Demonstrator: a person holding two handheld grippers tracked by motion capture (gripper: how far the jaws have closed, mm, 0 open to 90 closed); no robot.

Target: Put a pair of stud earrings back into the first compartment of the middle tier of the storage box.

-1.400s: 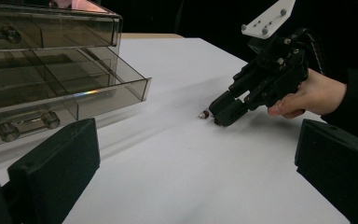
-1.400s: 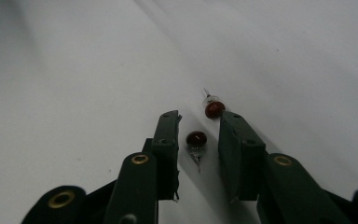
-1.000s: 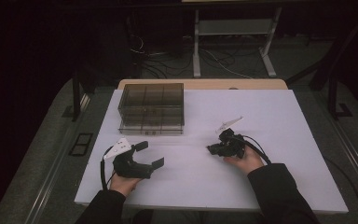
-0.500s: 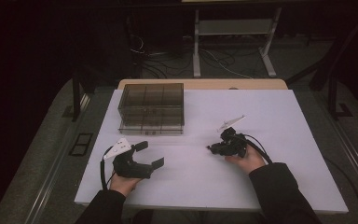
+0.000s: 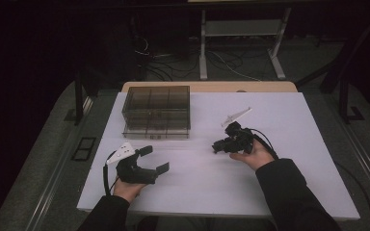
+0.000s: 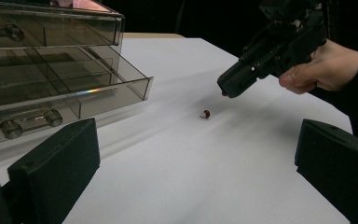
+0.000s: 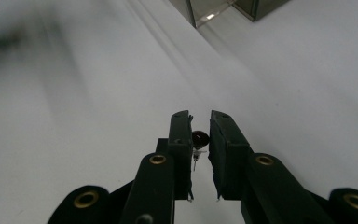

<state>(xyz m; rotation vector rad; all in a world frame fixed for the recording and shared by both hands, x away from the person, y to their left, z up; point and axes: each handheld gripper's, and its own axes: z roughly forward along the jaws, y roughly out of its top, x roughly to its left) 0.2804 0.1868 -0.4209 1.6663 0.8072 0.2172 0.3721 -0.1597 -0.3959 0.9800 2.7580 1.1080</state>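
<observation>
Now our right claw [image 5: 217,146] is almost shut, with nothing in it. We see the little red pin [image 6: 206,113] lying on the white table [image 5: 289,159], just under the claw's tips and not touching them. Our left claw [image 5: 155,159] is wide open and well apart from the pin. So we think the right claw must open and go down.
</observation>
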